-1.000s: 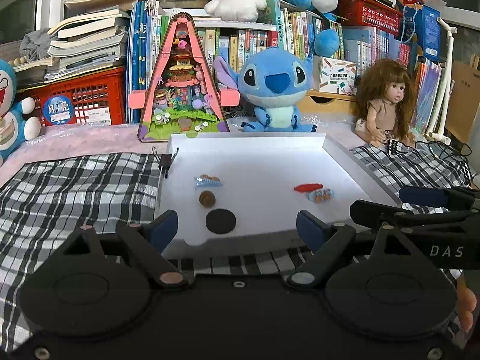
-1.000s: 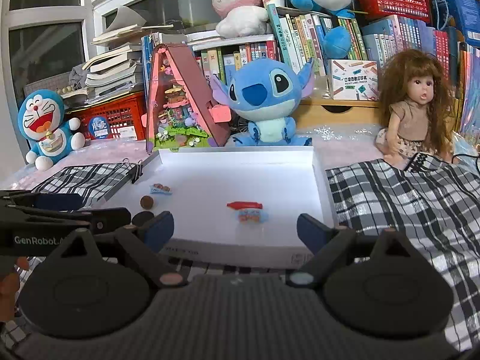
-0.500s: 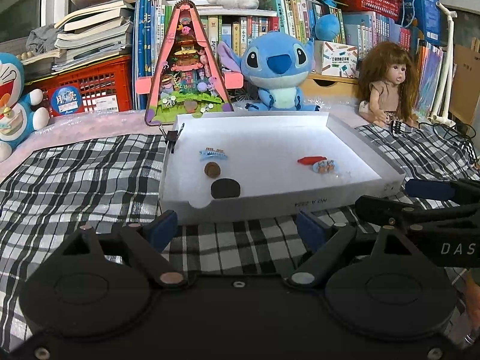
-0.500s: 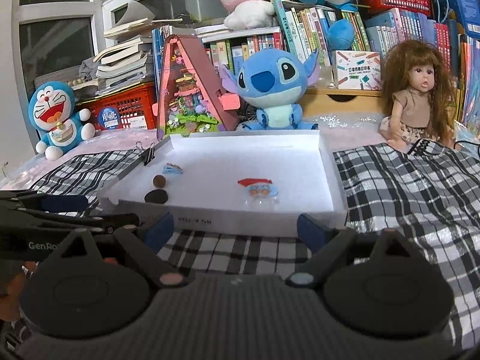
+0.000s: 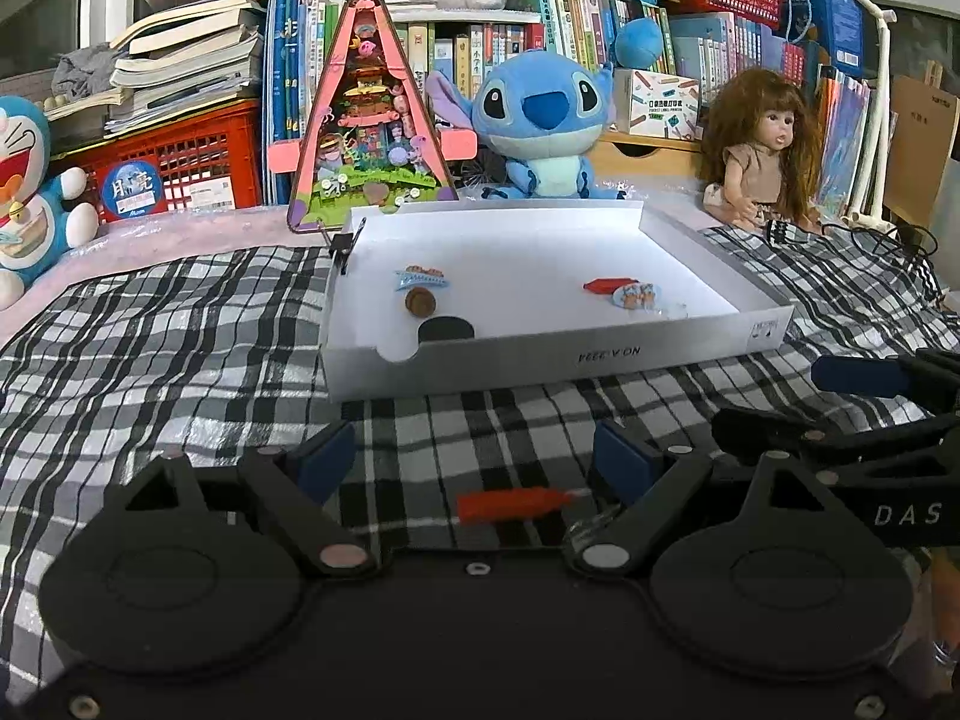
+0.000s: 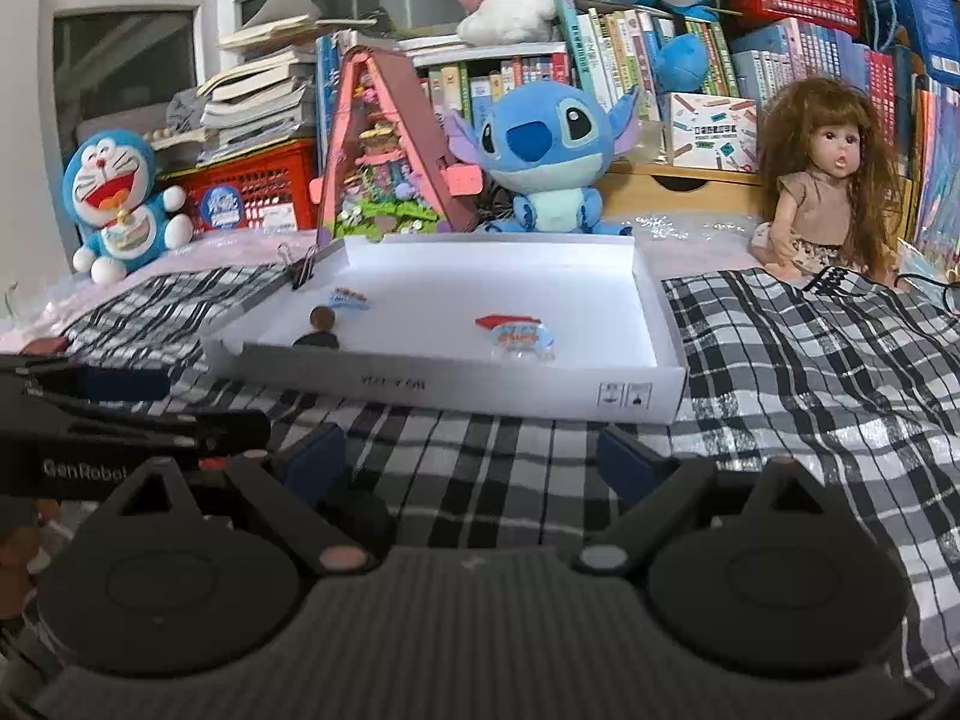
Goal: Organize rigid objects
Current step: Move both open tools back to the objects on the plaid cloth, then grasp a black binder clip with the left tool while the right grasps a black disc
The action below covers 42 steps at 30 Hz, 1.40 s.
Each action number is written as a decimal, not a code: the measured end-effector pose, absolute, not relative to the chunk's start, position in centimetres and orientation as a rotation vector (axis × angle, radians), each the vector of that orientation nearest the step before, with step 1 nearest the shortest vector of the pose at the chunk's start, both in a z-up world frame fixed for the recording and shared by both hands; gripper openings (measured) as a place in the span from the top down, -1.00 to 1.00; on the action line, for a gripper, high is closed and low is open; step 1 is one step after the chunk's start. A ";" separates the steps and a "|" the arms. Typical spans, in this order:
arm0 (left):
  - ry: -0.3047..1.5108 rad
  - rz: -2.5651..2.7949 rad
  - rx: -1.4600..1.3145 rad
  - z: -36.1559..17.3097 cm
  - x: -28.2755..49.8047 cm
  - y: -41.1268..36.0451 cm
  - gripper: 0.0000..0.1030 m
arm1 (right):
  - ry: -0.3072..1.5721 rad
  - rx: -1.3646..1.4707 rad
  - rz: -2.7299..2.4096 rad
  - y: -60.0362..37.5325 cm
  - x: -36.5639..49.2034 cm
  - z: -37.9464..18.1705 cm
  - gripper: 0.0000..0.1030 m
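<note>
A white shallow tray lies on the plaid cloth. In it are a blue clip, a brown disc, a black disc, a red clip and a blue badge. A second red clip lies on the cloth in front of the tray, between the spread fingers of my left gripper; the pads do not touch it. My right gripper is open over bare cloth short of the tray. Each gripper shows at the edge of the other's view.
Behind the tray stand a blue plush, a pink triangular toy house, a doll, a red crate and shelves of books. A binder clip grips the tray's far left corner. Plaid cloth spreads to both sides.
Both grippers have drawn back from the tray and sunk toward the cloth. The tray now sits farther off, and a red clip on the cloth has come into the left wrist view.
</note>
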State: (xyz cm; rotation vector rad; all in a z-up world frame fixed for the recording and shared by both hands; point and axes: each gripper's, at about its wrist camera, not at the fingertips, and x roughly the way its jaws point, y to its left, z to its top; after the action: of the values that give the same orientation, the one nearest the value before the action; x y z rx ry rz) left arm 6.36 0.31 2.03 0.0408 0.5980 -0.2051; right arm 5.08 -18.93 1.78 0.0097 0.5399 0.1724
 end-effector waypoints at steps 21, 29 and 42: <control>0.662 -0.278 0.088 0.9 4.1 1.0 0.02 | 0.551 -0.201 0.260 -15.9 2.3 0.0 -0.69; 0.645 -0.305 0.077 1.7 3.9 0.9 0.07 | 0.554 -0.222 0.302 -15.2 2.1 -0.1 -0.35; 0.638 -0.370 0.090 1.9 3.6 -0.1 0.07 | 0.559 -0.208 0.331 -14.5 2.2 -0.2 0.10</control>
State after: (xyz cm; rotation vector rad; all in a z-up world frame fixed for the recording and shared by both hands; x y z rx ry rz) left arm 3.64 -0.13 1.87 0.0901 0.6382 -0.3698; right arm 2.16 -14.49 -0.22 -0.2083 0.5592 0.3314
